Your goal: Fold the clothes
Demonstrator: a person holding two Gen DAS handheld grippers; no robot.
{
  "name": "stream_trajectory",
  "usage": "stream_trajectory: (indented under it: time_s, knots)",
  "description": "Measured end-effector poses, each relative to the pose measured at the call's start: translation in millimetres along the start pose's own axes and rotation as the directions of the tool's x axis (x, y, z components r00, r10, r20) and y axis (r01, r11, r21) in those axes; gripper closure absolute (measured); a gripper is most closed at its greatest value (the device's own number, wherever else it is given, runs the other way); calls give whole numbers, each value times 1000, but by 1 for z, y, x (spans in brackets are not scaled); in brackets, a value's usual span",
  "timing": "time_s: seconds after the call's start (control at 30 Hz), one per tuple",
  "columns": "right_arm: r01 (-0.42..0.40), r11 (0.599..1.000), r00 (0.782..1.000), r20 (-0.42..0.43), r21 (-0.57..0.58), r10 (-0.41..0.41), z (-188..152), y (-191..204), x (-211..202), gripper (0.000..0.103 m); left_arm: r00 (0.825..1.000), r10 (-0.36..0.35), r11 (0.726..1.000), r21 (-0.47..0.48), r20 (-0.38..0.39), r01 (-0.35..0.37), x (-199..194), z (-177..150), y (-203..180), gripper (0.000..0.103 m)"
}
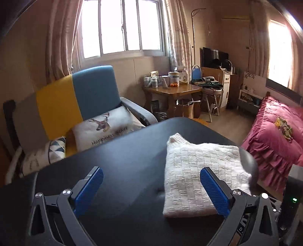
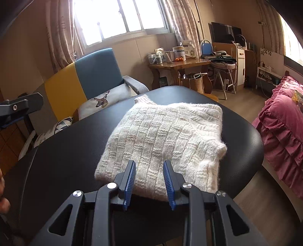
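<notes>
Now folded into a thick square: white knit sweater (image 2: 162,140), lying flat on black table (image 2: 62,151), nearer its right edge, collar end pointing away toward window (image 2: 117,17). Basket-weave knit facing up, one fuzzy corner bulging out at right.

Left gripper (image 1: 151,173) raised above table, blue pads (image 1: 90,189) spread wide apart, nothing between them; right-hand pad overlapping sweater's near edge in left wrist view, contact not discernible. Right gripper (image 2: 149,164) above sweater's near edge, jaws parted by a narrow gap, no cloth pinched between blue pads (image 2: 130,181).

Beyond table, left: armchair (image 1: 90,90) in grey, yellow and teal, with deer-print cushion (image 1: 108,128) on seat. Farther back: wooden side table (image 1: 174,90) crowded with jars and tins, small oranges among them. Far right: bed with pink ruffled cover (image 1: 270,140).
</notes>
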State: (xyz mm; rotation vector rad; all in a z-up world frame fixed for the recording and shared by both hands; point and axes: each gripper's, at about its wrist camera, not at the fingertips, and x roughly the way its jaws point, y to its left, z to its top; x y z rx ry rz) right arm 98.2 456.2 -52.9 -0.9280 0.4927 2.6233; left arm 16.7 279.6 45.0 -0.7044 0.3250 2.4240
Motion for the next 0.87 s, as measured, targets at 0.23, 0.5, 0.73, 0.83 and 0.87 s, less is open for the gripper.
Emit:
stream_trajectory:
  time_s: [0.23, 0.5, 0.73, 0.83, 0.87]
  knots:
    - [-16, 1000, 1000, -8, -3, 16, 2, 1, 4, 73, 999, -50, 998, -48, 20, 51, -18, 12, 10, 0]
    - [-18, 999, 999, -35, -34, 16, -2, 4, 14, 73, 1000, -24, 998, -62, -8, 24, -9, 18, 18, 0]
    - [1, 999, 998, -56, -47, -4, -5, 3, 19, 73, 1000, 19, 999, -35, -6, -19, -8, 13, 15, 0]
    - [8, 999, 998, -59, -51, -11, -5, 2, 20, 73, 1000, 16, 999, -40, -18, -16, -5, 9, 15, 0]
    - [10, 999, 998, -59, -52, -13, -5, 2, 21, 73, 1000, 13, 999, -38, -22, -14, -3, 7, 14, 0]
